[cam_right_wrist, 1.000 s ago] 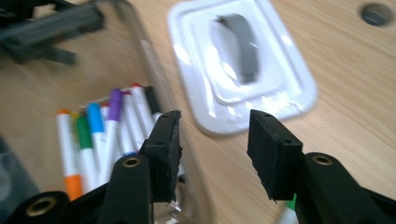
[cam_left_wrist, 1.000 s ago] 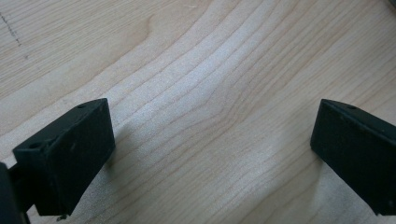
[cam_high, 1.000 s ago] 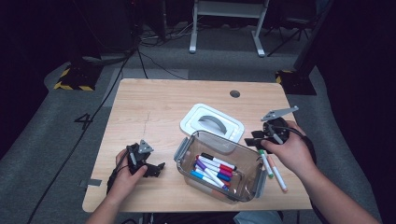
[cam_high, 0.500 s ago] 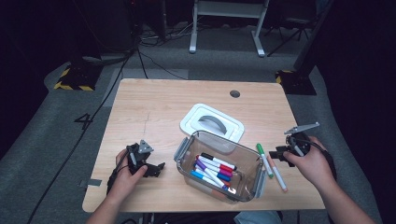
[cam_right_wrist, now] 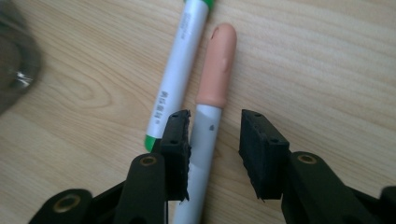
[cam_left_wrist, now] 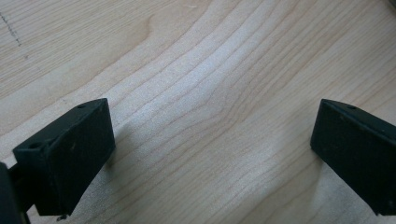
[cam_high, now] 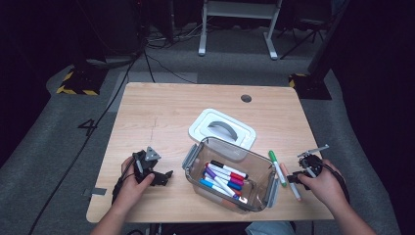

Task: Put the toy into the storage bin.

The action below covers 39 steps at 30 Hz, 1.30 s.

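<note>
Surface: pale wooden table (cam_high: 161,117) in a dark room, grey floor all round; that is what I am working over.
Right gripper (cam_right_wrist: 214,140): my active tool, low over the table's right edge. Its jaws have just been closing and now straddle the peach-capped marker (cam_right_wrist: 215,70); one jaw sits against the barrel, the other I see standing off with a gap, so I judge nothing is clamped yet.
Marker axis: the peach-capped marker runs straight away from the gripper, lengthwise between the jaws, cap at the far end. The jaws cross the white barrel just below the cap.
Neighbour: green-capped marker (cam_right_wrist: 180,74) lies just beside it, nearly parallel, outside the near jaw. I reckon that jaw is wedged between the two barrels.
Further out: clear container (cam_high: 230,178), already holding several markers, lies to the left of this pair; its white lid (cam_high: 222,128) rests behind it.
Left gripper (cam_high: 155,177): jaws wide apart over bare wood, holding nothing, on the container's far side, well apart from both markers.
Nearer hand: the right, clearly.
</note>
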Each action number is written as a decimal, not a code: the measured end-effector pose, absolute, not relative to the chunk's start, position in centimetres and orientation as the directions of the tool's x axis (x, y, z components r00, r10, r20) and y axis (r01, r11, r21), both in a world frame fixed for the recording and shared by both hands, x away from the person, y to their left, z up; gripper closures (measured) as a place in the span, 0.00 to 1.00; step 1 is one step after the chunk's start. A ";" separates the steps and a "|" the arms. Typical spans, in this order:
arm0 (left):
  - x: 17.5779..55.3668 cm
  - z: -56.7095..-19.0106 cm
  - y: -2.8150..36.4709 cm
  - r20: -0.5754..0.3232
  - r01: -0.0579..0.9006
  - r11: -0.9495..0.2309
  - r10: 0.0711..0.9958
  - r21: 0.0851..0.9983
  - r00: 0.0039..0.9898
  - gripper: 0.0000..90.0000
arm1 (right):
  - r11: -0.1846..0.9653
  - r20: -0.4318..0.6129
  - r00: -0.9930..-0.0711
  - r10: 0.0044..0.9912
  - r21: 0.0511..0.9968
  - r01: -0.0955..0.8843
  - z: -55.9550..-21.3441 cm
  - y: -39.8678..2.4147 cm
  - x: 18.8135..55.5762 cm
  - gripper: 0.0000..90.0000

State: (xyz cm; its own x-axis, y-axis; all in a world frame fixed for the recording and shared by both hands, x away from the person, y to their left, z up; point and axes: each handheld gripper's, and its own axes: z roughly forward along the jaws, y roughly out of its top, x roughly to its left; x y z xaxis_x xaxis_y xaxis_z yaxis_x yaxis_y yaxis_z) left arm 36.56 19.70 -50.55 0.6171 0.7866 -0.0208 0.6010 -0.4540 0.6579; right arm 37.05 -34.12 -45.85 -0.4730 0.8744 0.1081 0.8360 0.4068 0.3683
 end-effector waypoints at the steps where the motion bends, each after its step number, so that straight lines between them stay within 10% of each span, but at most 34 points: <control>1: 36.6 -50.6 19.7 -0.022 0.602 -0.451 0.788 0.659 0.616 0.00 | 0.403 0.093 -0.460 0.883 0.354 0.844 -46.2 -34.4 37.1 0.78; 16: 36.6 -50.6 19.7 -0.023 0.602 -0.451 0.788 0.659 0.615 0.00 | 0.290 0.142 -0.364 0.921 0.375 0.881 -45.8 -36.0 37.7 0.86; 39: 36.4 -50.6 19.7 -0.016 0.601 -0.447 0.794 0.662 0.608 0.00 | 0.385 0.187 -0.575 0.797 0.576 0.721 -33.8 -31.1 38.2 0.86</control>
State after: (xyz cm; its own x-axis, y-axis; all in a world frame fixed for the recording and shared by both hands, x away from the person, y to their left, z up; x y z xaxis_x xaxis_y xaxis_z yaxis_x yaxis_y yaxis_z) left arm 36.41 19.69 -50.57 0.6077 0.7940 -0.0155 0.6014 -0.4474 0.6619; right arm 38.21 -31.07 -33.79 -0.5750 0.7965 0.1870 0.7212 0.3854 0.5756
